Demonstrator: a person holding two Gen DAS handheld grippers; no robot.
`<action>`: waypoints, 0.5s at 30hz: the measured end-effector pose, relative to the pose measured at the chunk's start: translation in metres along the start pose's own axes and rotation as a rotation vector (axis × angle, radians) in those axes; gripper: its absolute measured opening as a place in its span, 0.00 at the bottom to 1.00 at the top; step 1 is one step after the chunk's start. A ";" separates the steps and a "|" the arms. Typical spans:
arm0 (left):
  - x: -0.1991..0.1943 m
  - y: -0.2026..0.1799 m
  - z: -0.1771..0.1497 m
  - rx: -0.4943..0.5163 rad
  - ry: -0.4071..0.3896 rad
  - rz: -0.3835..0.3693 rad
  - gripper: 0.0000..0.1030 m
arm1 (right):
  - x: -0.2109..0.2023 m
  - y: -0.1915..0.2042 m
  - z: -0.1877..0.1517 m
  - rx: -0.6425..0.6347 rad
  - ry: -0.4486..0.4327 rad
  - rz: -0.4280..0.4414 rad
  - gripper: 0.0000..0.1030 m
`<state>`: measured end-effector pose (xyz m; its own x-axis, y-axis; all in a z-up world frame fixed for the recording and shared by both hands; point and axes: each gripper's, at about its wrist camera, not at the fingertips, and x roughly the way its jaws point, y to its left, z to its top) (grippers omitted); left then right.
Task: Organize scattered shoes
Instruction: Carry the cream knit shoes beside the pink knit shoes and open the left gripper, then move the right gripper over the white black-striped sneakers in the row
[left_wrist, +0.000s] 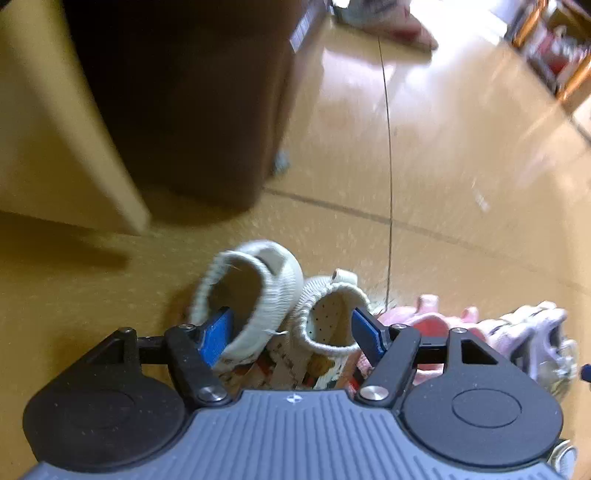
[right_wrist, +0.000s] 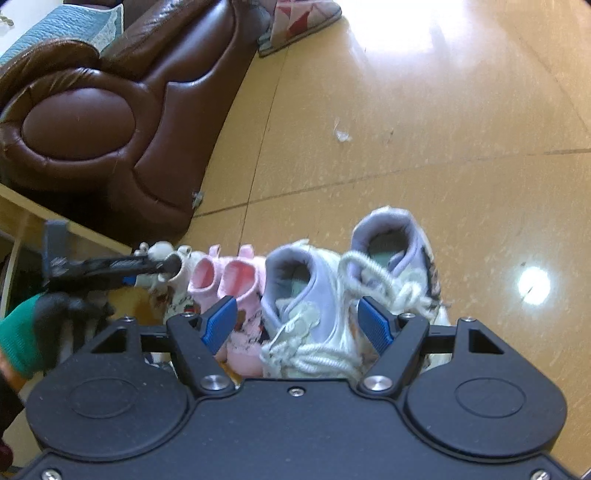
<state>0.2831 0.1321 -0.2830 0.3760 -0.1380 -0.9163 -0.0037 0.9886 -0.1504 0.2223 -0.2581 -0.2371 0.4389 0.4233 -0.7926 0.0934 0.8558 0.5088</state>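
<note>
Two small cream knit shoes stand side by side on the floor. My left gripper is open over them, its blue pads spread at the outer sides of the pair and not pressing. To their right come pink shoes, then lilac sneakers. The right wrist view shows the same row: cream shoes, pink shoes, lilac sneakers. My right gripper hangs open above the nearer lilac sneaker without touching it. The left gripper reaches in from the left, held by a gloved hand.
A brown leather sofa stands close behind the row on the left, with a pale wooden furniture edge beside it. A patterned slipper lies far off. A paper scrap sits on the tiled floor. Shelves are at the far right.
</note>
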 end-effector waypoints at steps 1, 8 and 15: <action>-0.012 0.004 -0.005 0.011 -0.012 0.002 0.69 | -0.003 -0.001 0.000 0.002 -0.011 -0.012 0.72; -0.057 0.041 -0.028 -0.033 -0.021 0.004 0.69 | -0.025 -0.010 -0.028 0.042 -0.038 -0.127 0.72; -0.134 0.039 -0.049 -0.035 -0.061 -0.003 0.69 | -0.062 -0.010 -0.058 0.097 -0.039 -0.198 0.70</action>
<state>0.1873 0.1866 -0.1839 0.4323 -0.1360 -0.8914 -0.0345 0.9853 -0.1671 0.1427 -0.2755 -0.2127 0.4372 0.2363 -0.8677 0.2664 0.8875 0.3759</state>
